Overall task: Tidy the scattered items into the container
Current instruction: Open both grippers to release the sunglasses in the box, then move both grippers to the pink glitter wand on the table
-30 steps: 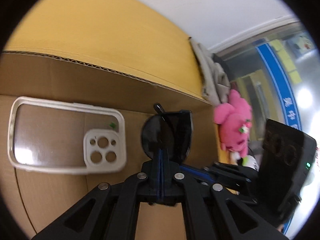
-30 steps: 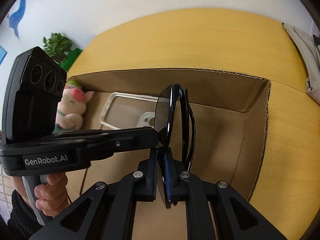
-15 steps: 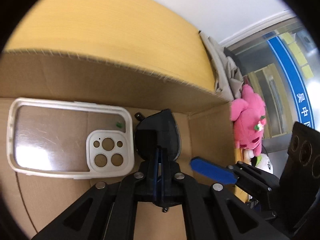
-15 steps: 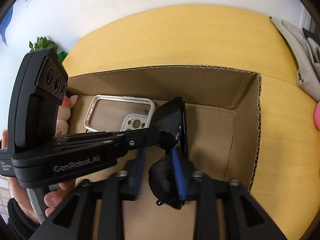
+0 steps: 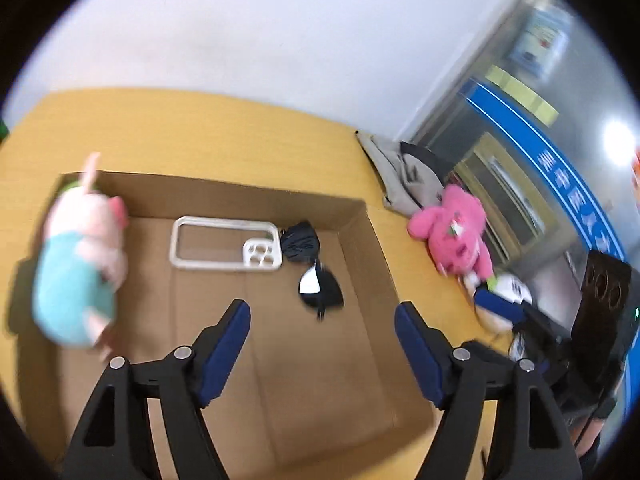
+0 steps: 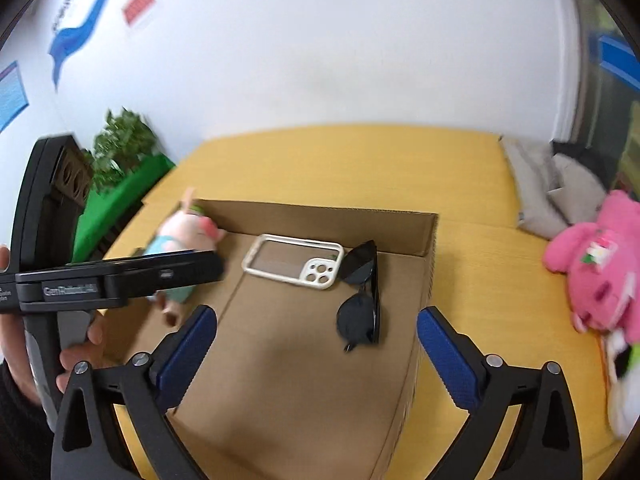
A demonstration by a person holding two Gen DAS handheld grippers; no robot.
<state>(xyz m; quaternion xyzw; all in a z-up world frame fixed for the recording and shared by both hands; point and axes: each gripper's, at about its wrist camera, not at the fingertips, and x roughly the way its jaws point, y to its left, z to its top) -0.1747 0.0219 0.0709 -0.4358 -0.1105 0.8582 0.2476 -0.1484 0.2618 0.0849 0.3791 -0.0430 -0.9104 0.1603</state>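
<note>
Black sunglasses [image 5: 314,272] [image 6: 362,296] lie on the floor of the open cardboard box [image 5: 352,216] [image 6: 430,256], next to a white phone case [image 5: 224,248] [image 6: 294,260]. A pig plush in a teal shirt [image 5: 80,264] [image 6: 188,240] rests at the box's left wall. A pink plush [image 5: 456,228] [image 6: 600,268] lies on the yellow table right of the box. My left gripper [image 5: 322,320] is open and empty above the box. My right gripper [image 6: 316,328] is open and empty above the box. The left gripper's body [image 6: 112,276] shows in the right wrist view.
The yellow table [image 6: 360,160] carries a grey folded cloth [image 5: 392,172] [image 6: 548,184] at the back right. A green plant and a green box [image 6: 120,184] stand left of the table. A white and green toy [image 5: 500,288] lies near the pink plush.
Both grippers opened and let go of the sunglasses, which now lie in the box. Both grippers pulled back and up away from the box.
</note>
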